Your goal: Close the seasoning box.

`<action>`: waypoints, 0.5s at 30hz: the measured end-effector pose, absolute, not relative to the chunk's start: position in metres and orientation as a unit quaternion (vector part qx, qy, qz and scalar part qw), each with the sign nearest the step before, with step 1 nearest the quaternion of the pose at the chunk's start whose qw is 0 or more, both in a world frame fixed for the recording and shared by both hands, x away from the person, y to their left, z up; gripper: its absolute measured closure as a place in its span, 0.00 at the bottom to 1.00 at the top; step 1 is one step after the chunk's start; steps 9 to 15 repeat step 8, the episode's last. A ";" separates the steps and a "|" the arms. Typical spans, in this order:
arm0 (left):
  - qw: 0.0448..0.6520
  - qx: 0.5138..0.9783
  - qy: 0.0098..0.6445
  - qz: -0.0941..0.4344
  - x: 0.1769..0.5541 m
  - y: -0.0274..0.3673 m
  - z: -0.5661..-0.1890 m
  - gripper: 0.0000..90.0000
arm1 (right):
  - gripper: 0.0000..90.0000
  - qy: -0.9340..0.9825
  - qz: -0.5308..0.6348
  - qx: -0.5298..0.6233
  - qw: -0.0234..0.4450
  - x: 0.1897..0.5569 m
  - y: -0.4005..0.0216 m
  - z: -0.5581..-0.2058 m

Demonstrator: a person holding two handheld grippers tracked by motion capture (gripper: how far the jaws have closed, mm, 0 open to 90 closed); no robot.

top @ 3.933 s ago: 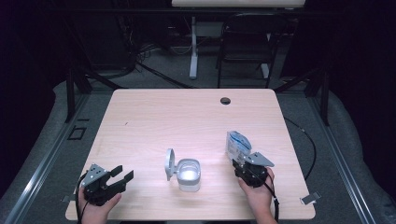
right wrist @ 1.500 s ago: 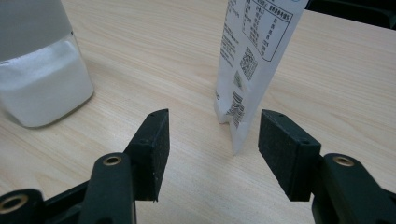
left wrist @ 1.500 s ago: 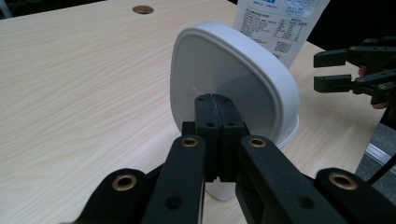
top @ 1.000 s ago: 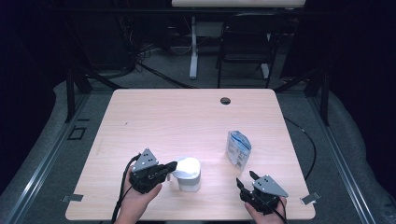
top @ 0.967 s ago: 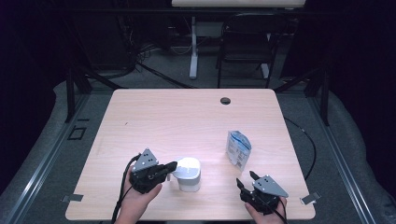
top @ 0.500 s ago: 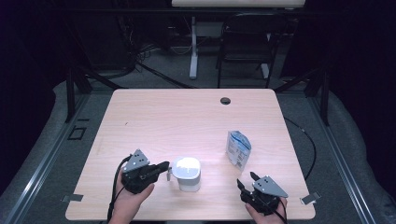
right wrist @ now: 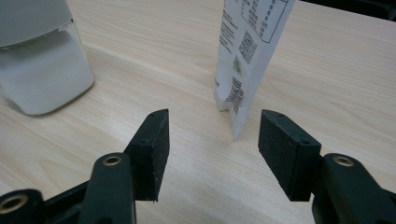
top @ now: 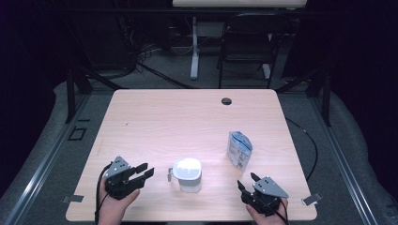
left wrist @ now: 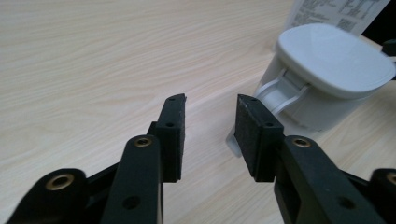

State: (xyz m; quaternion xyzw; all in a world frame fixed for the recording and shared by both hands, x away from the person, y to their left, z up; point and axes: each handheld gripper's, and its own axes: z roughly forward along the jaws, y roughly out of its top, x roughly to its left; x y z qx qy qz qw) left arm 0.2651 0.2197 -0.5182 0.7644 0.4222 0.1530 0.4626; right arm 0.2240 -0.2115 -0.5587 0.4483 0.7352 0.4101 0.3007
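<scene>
High view overhead facing forward-down, tool views low, close, sharing the white container [top: 187, 174] with it.

We get a bright table [top: 187, 122] – dark surround, glare on white container lid [top: 187, 166], near jaws soft.

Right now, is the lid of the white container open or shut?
Shut: the lid lies flat on the white container, its hinge side facing the left tongs.

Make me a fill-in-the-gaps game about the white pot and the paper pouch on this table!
The white container has its lid ____.
The pouch stands ____ on the table.
The left hand-held gripper has its jaws ____, with nothing between them.
Between the two hand-held grippers stands the ____.

Missing words: shut; upright; open; container
</scene>
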 end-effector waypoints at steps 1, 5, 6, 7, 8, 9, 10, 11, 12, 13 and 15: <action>0.462 0.763 0.425 0.155 0.265 0.221 -0.519 0.66 | 0.48 0.734 0.410 0.448 0.304 0.224 -0.211 -0.559; 0.462 0.757 0.432 0.161 0.263 0.227 -0.525 0.58 | 0.48 0.734 0.409 0.449 0.303 0.224 -0.210 -0.558; 0.461 0.757 0.434 0.162 0.263 0.229 -0.527 0.57 | 0.48 0.734 0.408 0.449 0.304 0.223 -0.211 -0.558; 0.462 0.755 0.436 0.163 0.263 0.231 -0.528 0.56 | 0.48 0.732 0.409 0.451 0.305 0.223 -0.211 -0.557; 0.463 0.753 0.437 0.165 0.262 0.232 -0.529 0.55 | 0.48 0.732 0.409 0.451 0.304 0.223 -0.212 -0.557; 0.463 0.753 0.437 0.165 0.262 0.232 -0.529 0.55 | 0.48 0.732 0.409 0.451 0.304 0.223 -0.212 -0.557; 0.463 0.753 0.437 0.165 0.262 0.232 -0.529 0.55 | 0.48 0.732 0.409 0.451 0.304 0.223 -0.212 -0.557; 0.463 0.753 0.437 0.165 0.262 0.232 -0.529 0.55 | 0.48 0.732 0.409 0.451 0.304 0.223 -0.212 -0.557; 0.463 0.753 0.437 0.165 0.262 0.232 -0.529 0.55 | 0.48 0.732 0.409 0.451 0.304 0.223 -0.212 -0.557; 0.463 0.753 0.437 0.165 0.262 0.232 -0.529 0.55 | 0.48 0.732 0.409 0.451 0.304 0.223 -0.212 -0.557; 0.463 0.753 0.437 0.165 0.262 0.232 -0.529 0.55 | 0.48 0.732 0.409 0.451 0.304 0.223 -0.212 -0.557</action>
